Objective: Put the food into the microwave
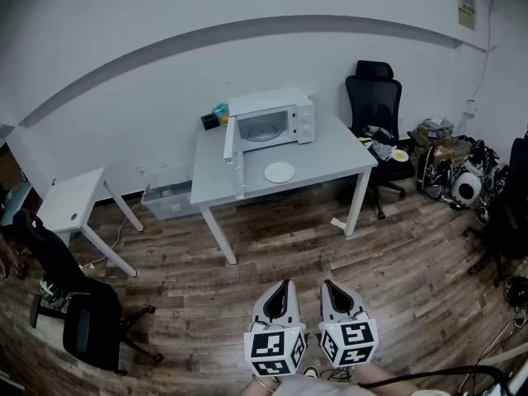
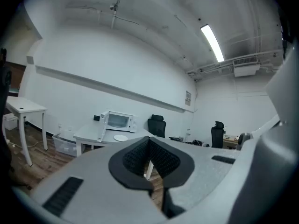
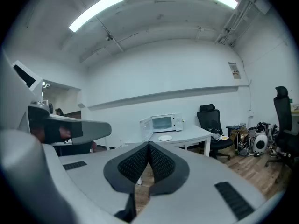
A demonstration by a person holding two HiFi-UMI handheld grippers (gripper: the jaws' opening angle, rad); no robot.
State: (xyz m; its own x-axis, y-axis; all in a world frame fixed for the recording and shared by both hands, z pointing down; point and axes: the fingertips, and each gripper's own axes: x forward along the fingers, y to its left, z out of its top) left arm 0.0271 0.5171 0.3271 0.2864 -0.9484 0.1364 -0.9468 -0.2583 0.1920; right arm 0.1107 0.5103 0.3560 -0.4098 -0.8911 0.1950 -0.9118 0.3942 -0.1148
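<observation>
A white microwave [image 1: 272,122] stands at the back of a white table [image 1: 330,159], its door [image 1: 231,139] swung open to the left. In front of it lies a white plate [image 1: 280,172]; what is on it is too small to tell. Both grippers hang low at the bottom of the head view, well short of the table. My left gripper [image 1: 283,289] and right gripper [image 1: 332,289] are shut with nothing between the pads. The microwave [image 2: 117,121] and plate [image 2: 120,137] show far off in the left gripper view, as do the microwave [image 3: 162,123] and plate [image 3: 165,137] in the right gripper view.
A black office chair [image 1: 376,110] stands right of the table, with bags and clutter [image 1: 450,159] beyond it. A small white side table [image 1: 74,200] and another black chair [image 1: 87,316] are at the left. A clear storage bin [image 1: 169,192] sits under the table's left end. Wood floor lies between.
</observation>
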